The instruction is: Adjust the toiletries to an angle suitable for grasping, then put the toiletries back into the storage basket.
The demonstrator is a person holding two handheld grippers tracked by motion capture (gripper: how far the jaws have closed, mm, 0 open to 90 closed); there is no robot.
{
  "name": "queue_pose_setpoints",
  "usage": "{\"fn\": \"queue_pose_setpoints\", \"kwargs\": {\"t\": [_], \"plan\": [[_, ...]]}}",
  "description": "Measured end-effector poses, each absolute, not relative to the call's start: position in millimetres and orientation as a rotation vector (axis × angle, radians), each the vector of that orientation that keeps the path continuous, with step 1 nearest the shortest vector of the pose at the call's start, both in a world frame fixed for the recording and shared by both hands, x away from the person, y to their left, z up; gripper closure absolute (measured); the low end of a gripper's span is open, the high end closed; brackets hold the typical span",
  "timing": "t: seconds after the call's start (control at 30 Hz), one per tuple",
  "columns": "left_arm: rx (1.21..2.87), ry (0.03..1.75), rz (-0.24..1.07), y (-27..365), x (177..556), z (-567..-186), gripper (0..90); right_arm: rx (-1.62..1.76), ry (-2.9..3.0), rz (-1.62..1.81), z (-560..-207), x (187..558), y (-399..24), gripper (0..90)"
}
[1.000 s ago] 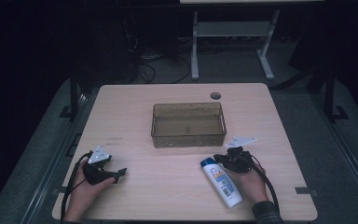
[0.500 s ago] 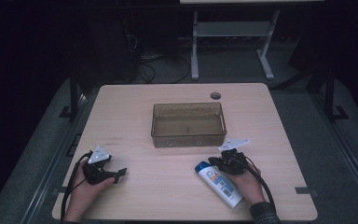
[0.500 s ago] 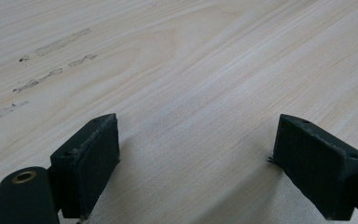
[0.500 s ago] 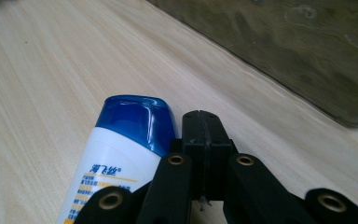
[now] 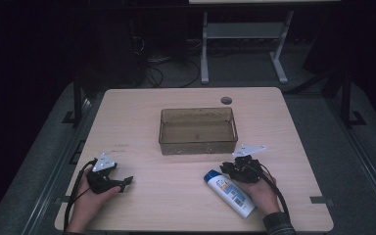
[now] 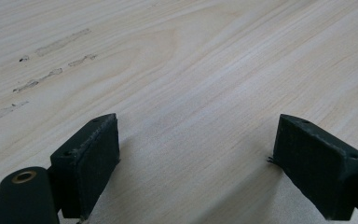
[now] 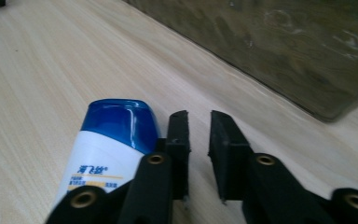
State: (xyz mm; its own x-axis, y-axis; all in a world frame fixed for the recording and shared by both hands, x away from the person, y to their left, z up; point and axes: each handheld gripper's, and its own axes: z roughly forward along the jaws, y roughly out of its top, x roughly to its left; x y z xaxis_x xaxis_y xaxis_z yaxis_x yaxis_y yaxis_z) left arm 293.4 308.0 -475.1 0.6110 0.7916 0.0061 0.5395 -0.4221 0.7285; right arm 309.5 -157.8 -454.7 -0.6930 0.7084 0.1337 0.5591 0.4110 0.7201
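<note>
Lab: test table (image 5: 127,112), floor cables (image 5: 161,73)

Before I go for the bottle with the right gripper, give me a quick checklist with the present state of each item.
1. Right gripper jaws wide enough for the bottle: not ok; they have just been opening, but the gap is narrow with nothing in it.
2. Bottle between the jaws: not ok; it lies beside the right gripper, blue cap by one jaw.
3. Bottle at rest: ok; it lies flat on the table.
4. Bin ready to take it: ok; it looks empty.
5. Left gripper out of the way: ok; open, nothing between its jaws, at the table's far side from the bottle.
</note>
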Motion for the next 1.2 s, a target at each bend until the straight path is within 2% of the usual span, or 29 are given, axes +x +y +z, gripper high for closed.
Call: {"fn": "queue_pose_setpoints", "kwargs": {"t": [0.13, 0.3, 0.63, 1.2], "plan": [[2.131, 1.043, 0.459, 308, 293, -475, 13.1, 1.154, 2.459, 1.156, -452, 308, -163, 65.5], [2.131, 1.042, 0.459, 308, 293, -475, 13.1, 1.198, 2.463, 1.153, -448, 304, -171, 50.0], [2.132, 1.043, 0.458, 308, 293, -475, 13.1, 1.245, 2.476, 1.130, -438, 287, -182, 33.6], [2.132, 1.043, 0.458, 308, 293, -475, 13.1, 1.218, 2.561, 1.080, -429, 267, -175, 27.9]]}}
